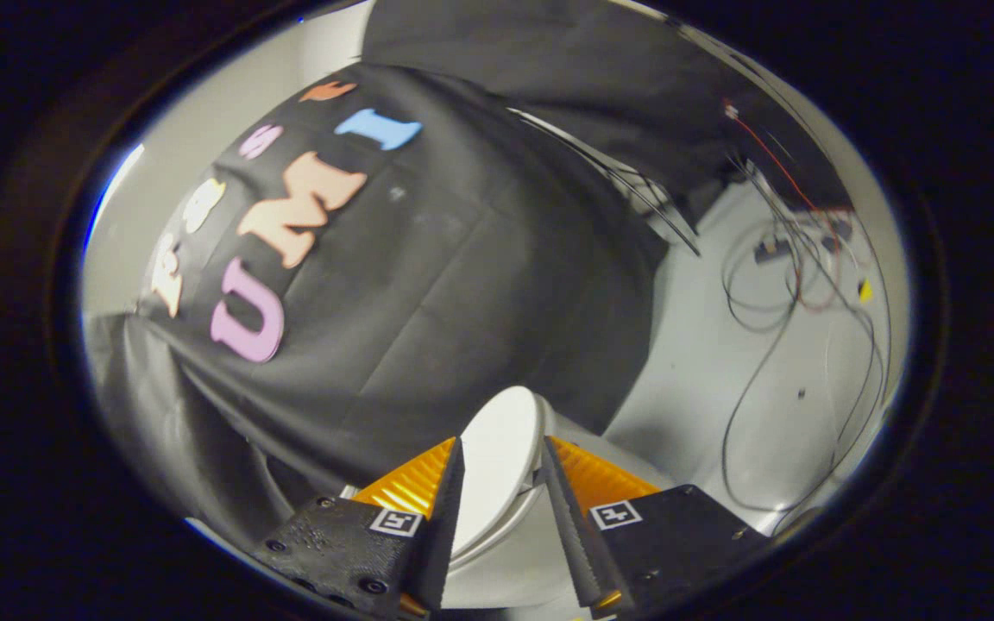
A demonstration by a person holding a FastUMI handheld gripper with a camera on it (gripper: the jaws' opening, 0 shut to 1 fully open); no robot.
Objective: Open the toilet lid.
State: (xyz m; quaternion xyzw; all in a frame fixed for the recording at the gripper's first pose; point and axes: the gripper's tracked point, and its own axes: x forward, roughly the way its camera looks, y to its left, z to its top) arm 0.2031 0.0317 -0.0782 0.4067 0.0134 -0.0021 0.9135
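Lid looks raised; task near done.
Your gripper (pixel 501 492) is spread, grasping nothing; smooth white oval toilet lid (pixel 501 448) sits between fingers.

One white, rounded toilet lid (pixel 504 457) stands between the two fingers of the single gripper (pixel 501 457), which are spread apart with neither pressing on it. Each finger carries one small square black-and-white marker, two markers in all (pixel 396 521). One black cloth wall (pixel 462 285) hangs beyond the toilet lid, and a tangle of thin black, white and red cables (pixel 773 285), too many and too intertwined to count exactly, lies on the one pale grey floor (pixel 704 379), with one small yellow object (pixel 865 291) among them.
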